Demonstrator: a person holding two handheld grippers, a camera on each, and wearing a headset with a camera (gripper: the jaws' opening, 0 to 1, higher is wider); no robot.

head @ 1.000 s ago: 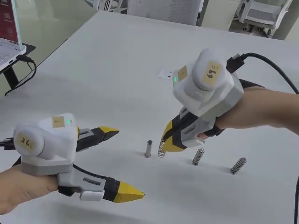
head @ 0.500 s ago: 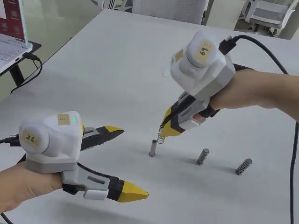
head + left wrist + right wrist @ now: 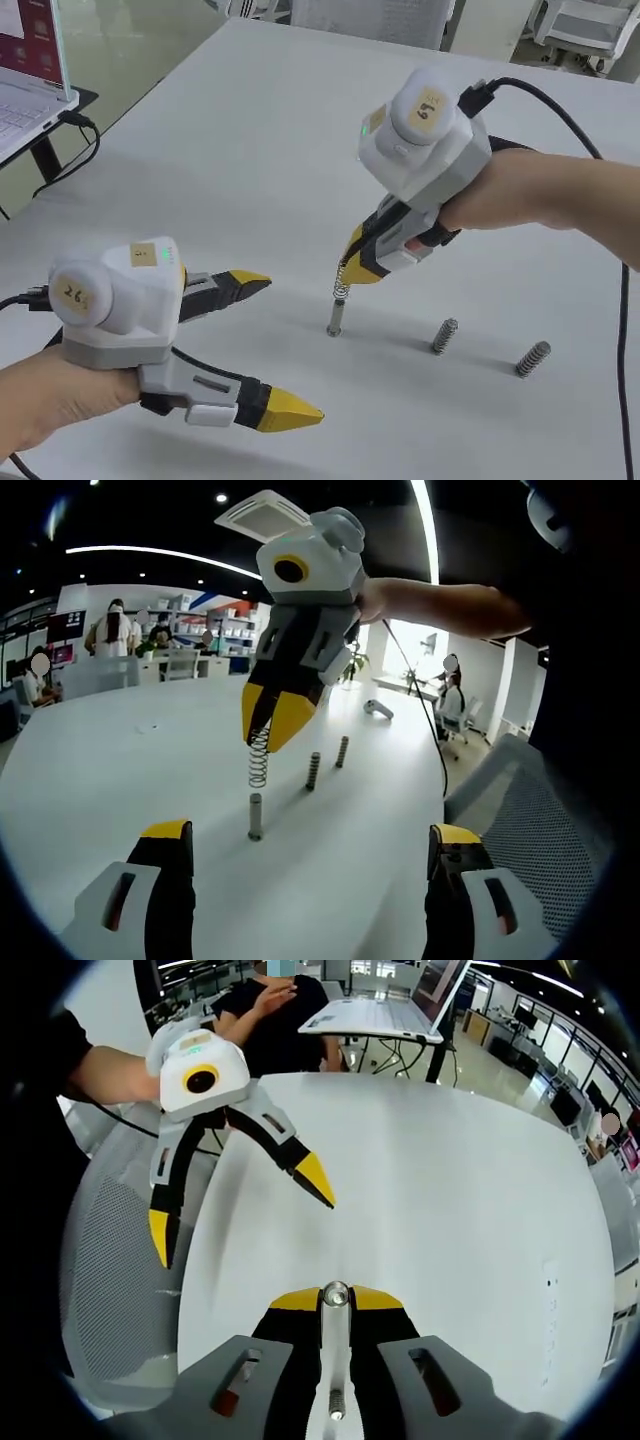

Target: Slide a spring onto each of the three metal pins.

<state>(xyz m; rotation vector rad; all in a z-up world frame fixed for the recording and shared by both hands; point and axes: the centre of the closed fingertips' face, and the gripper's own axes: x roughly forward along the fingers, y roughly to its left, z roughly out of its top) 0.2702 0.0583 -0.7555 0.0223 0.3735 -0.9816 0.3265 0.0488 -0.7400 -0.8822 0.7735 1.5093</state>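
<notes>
A bare metal pin [image 3: 334, 317] stands upright on the white table [image 3: 240, 150]. My right gripper [image 3: 352, 272] is shut on a spring [image 3: 342, 286], which hangs straight down with its lower end just above the pin's top. In the left gripper view the spring [image 3: 259, 758] hovers over the pin [image 3: 255, 816]. Seen end-on, the spring [image 3: 335, 1296] sits between the right gripper's [image 3: 335, 1302] shut jaws. Two more springs [image 3: 444, 336] [image 3: 533, 359] stand upright to the right. My left gripper [image 3: 278, 345] is open and holds nothing, at the near left of the pin.
A laptop [image 3: 30, 70] sits on a side stand at the far left, with a cable hanging from it. The right gripper's black cable [image 3: 560, 120] runs over the person's arm. Office chairs stand beyond the table's far edge.
The right gripper has lifted the spring off the table beside the pin and carried it left, over the pin's top. The left gripper has stayed open and nearly still.
</notes>
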